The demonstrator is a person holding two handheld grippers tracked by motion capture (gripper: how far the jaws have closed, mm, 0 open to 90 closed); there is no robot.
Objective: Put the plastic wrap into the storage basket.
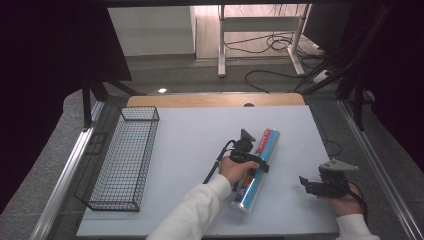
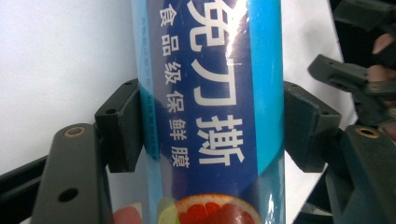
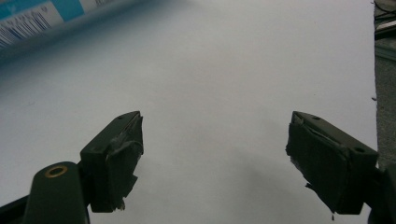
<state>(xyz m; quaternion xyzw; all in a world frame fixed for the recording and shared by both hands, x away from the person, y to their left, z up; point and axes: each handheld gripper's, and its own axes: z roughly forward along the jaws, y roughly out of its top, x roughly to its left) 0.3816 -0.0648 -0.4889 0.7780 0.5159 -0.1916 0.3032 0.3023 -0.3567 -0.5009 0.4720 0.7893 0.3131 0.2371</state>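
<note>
The blue cling-film roll (image 1: pixel 258 169) lies on the worktop (image 1: pixel 190 145), long axis running away and slightly right, apparently clamped mid-length by the left tool (image 2: pixel 212 126). The right tool (image 3: pixel 212 158) gapes open beside it.

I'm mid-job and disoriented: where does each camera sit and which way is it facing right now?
High view: above the person's side, looking forward and down on the table and wire basket; both sleeved forearms and each tool show.
Left gripper view: on the left tool, looking along its jaws, which are closed around the blue roll.
Right gripper view: on the right tool, facing bare tabletop, jaws apart.
Shared: the roll appears in all three; the left gripper view also catches the right tool.
</note>
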